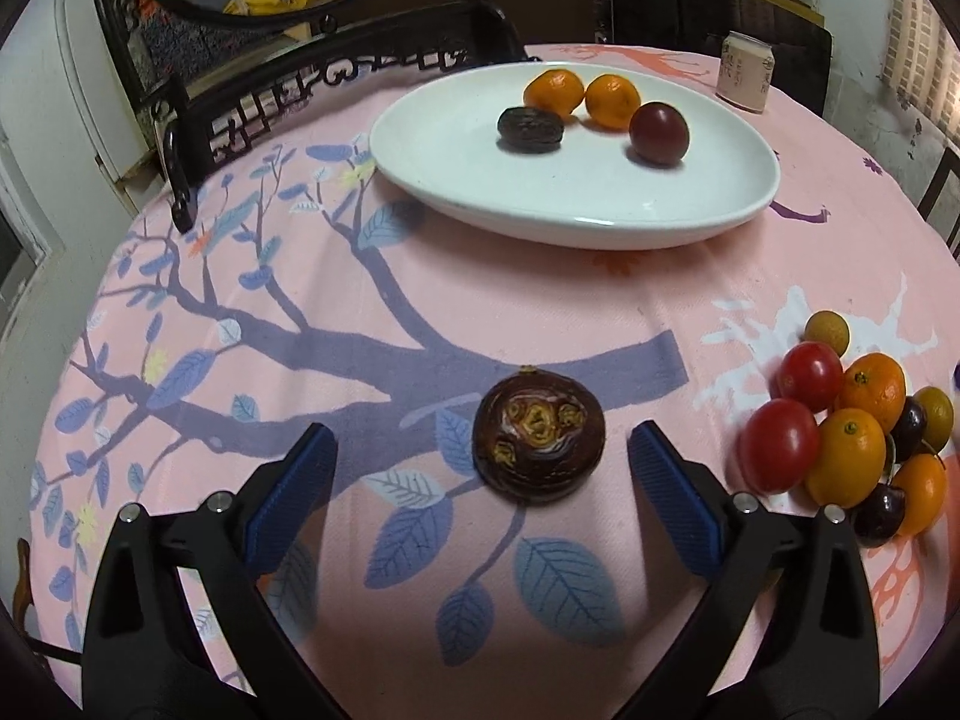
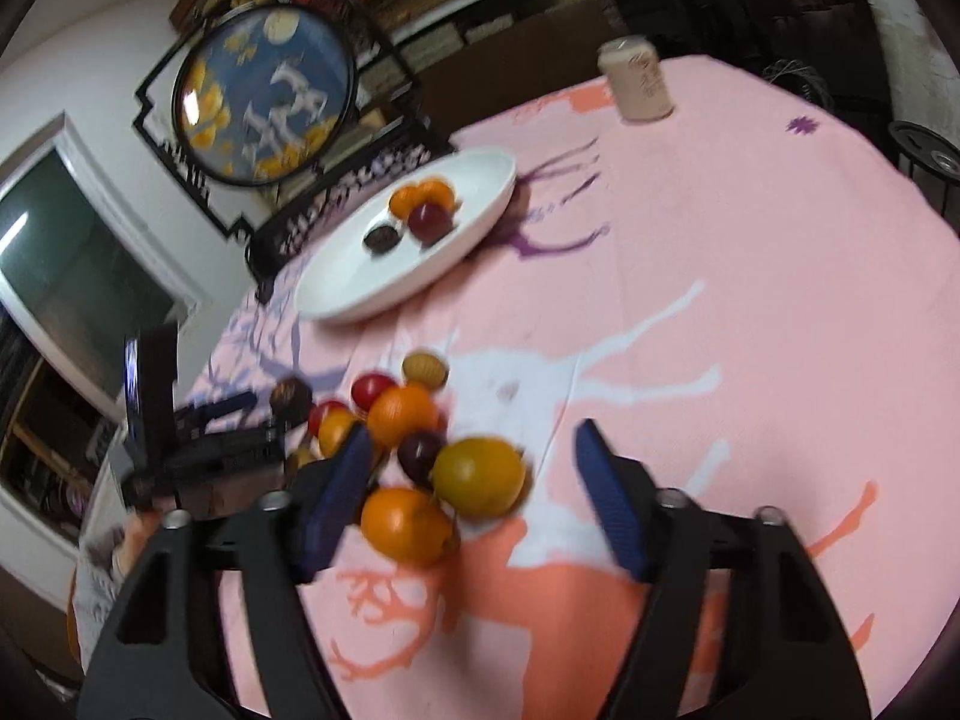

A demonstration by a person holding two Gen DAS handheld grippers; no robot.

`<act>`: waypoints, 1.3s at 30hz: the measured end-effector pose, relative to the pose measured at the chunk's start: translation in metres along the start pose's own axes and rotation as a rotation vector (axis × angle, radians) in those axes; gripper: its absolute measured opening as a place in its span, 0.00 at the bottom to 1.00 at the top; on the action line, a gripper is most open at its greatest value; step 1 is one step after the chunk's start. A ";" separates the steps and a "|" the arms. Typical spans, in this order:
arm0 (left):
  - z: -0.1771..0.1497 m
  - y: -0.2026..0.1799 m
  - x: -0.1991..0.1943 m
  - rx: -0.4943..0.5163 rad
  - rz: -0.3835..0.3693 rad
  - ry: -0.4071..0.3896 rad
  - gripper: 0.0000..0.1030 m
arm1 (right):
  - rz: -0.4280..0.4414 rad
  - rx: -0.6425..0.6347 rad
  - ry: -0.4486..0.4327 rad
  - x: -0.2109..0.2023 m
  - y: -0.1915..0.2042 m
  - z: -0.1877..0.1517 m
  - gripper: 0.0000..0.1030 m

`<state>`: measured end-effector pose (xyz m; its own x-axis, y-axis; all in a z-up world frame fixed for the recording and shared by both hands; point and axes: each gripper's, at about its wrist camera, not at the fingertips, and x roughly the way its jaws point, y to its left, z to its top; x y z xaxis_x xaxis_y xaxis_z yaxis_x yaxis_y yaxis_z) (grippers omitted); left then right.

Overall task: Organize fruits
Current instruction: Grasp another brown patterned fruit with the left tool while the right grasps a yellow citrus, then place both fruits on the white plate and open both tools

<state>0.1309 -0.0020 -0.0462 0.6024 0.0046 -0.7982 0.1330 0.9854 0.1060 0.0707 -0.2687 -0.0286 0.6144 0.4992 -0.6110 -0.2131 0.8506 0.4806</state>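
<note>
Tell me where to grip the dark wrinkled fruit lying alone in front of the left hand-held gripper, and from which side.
Grip the dark wrinkled fruit across its widest middle, coming straight forward with the open left hand-held gripper. It is round and squat, lies alone on the tablecloth, and already sits between the fingers, so each pad should meet a curved flank.

You see a pink tablecloth (image 1: 540, 312) of matt woven cloth with a printed pattern. The white plate (image 1: 576, 204) looks like glazed ceramic, smooth and glossy, with a light reflection on its rim. The dark brown fruit (image 1: 538, 438) has a rough, wrinkled, dull skin, while the red tomatoes (image 1: 779, 445) are smooth and shiny. The oranges (image 1: 846, 457) have a finely dimpled peel with soft gloss. On your left gripper (image 1: 483, 474), the pads (image 1: 672, 492) are blue ribbed rubber, and the frame is matt black plastic with small metal screws.
</note>
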 end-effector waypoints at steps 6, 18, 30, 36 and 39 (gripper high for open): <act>-0.001 0.005 0.002 -0.034 -0.028 0.008 0.98 | 0.021 0.006 0.045 0.009 0.000 -0.005 0.46; 0.001 0.004 0.001 -0.029 -0.038 -0.002 0.94 | -0.009 0.033 0.092 0.022 -0.005 -0.008 0.36; 0.003 0.005 -0.017 -0.029 -0.139 -0.071 0.38 | 0.011 0.055 0.019 0.008 -0.008 -0.002 0.36; 0.020 0.010 -0.035 -0.048 -0.159 -0.123 0.38 | 0.069 0.072 -0.006 0.002 -0.004 0.016 0.36; 0.046 0.006 -0.036 -0.034 -0.137 -0.134 0.38 | 0.052 0.011 -0.007 0.011 0.017 0.047 0.36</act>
<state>0.1468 -0.0039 0.0105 0.6804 -0.1510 -0.7171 0.1960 0.9804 -0.0205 0.1099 -0.2567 0.0020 0.6084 0.5410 -0.5806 -0.2362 0.8219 0.5183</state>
